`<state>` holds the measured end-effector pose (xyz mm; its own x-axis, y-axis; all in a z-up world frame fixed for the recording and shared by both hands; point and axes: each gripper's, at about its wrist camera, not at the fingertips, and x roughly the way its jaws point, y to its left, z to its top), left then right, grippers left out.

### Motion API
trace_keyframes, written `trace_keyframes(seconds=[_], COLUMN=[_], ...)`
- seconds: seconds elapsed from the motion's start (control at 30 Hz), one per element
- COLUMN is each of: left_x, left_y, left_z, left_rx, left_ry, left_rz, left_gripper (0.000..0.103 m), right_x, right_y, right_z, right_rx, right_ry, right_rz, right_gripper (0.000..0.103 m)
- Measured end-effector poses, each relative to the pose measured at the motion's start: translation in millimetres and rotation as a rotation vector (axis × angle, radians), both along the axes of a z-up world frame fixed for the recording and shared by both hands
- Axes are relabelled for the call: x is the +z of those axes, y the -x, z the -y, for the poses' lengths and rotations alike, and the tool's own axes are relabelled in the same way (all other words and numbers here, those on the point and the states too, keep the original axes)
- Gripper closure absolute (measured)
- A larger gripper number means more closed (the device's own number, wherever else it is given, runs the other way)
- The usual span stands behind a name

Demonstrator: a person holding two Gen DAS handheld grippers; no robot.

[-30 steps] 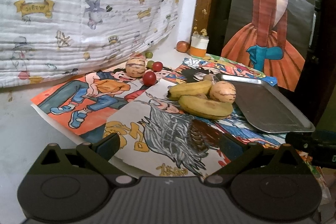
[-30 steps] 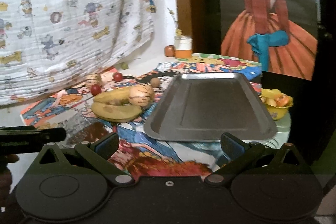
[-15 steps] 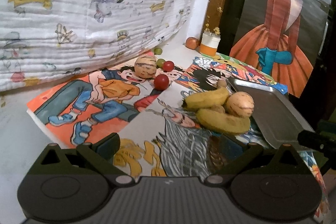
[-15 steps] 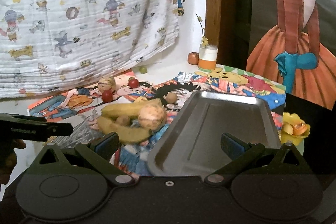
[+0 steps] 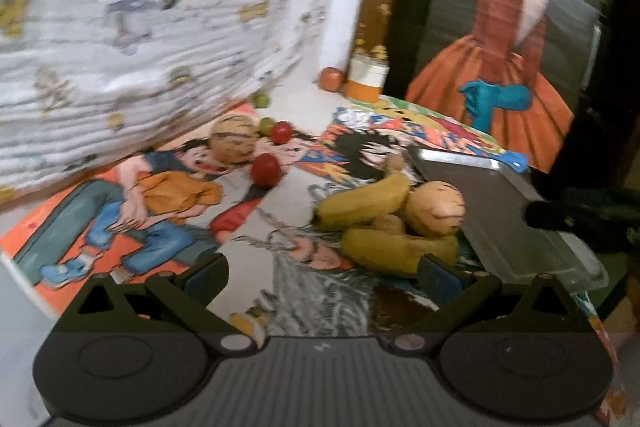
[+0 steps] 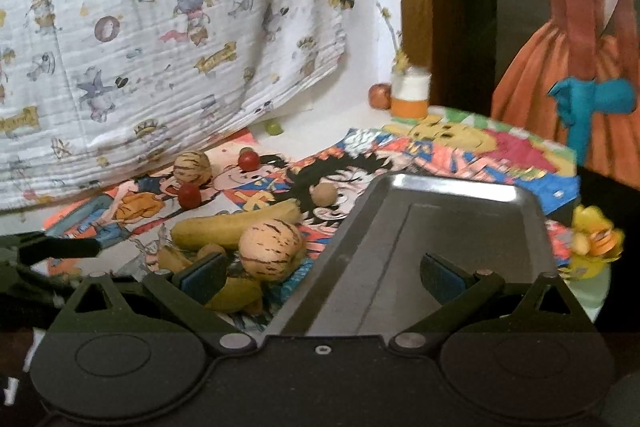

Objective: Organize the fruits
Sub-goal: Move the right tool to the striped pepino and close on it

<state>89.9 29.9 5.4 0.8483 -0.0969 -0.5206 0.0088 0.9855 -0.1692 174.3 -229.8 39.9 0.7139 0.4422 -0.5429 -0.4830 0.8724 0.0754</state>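
Observation:
Two yellow bananas point(image 5: 362, 205) point(image 6: 236, 225) and a striped tan melon point(image 5: 436, 209) point(image 6: 272, 247) lie in a pile beside the empty metal tray point(image 5: 500, 227) point(image 6: 440, 239). A second striped melon point(image 5: 234, 143) point(image 6: 192, 167) and two red tomatoes point(image 5: 266, 169) point(image 6: 189, 195) sit farther back. My left gripper point(image 5: 324, 273) is open, low over the paintings, just short of the banana pile. My right gripper point(image 6: 320, 273) is open above the tray's near left rim, its left finger point(image 6: 204, 275) in front of the lower banana. Neither holds anything.
Colourful paintings point(image 5: 132, 203) cover the table. A printed white cloth point(image 6: 160, 27) hangs at the back left. A small brown fruit point(image 6: 324, 193), green fruits point(image 6: 273, 127), an orange-and-white jar point(image 6: 410, 97) and a yellow flower bowl point(image 6: 592, 243) stand around.
Both grippers have moved forward toward the fruit pile and tray. The left view has swung closer to the bananas; the right gripper now hangs over the tray's near edge.

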Motion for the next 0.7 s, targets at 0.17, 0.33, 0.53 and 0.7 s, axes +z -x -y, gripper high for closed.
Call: trace_keyframes(seconds=[0.17, 0.33, 0.53, 0.7], left_x=[1.9, 3.4, -4.7, -10.3], left_y=[-6.5, -17.5, -31.7, -42.9], left_z=[20.4, 36.1, 34.3, 25.5], left_rx=[-0.111, -0.217, -0.241, -0.263], left_ry=[-0.097, -0.180, -0.153, -0.097], left_rz=[0.037, 0.051, 0.007, -0.034], left_gripper=[0.000, 0.000, 0.001, 0.001], right_x=[-3.7, -8.8, -16.1, -21.5], right_y=[-23.4, -41.6, -57.8, -67.8], right_z=[-1.5, -5.5, -15.8, -27.2], right_rx=[0.042, 0.071, 0.112, 0.149], right_ry=[-0.073, -0.114, -0.125, -0.134], right_rz=[-0.076, -0.128, -0.176, -0.209], right_gripper=[0.001, 0.008, 0.015, 0.021])
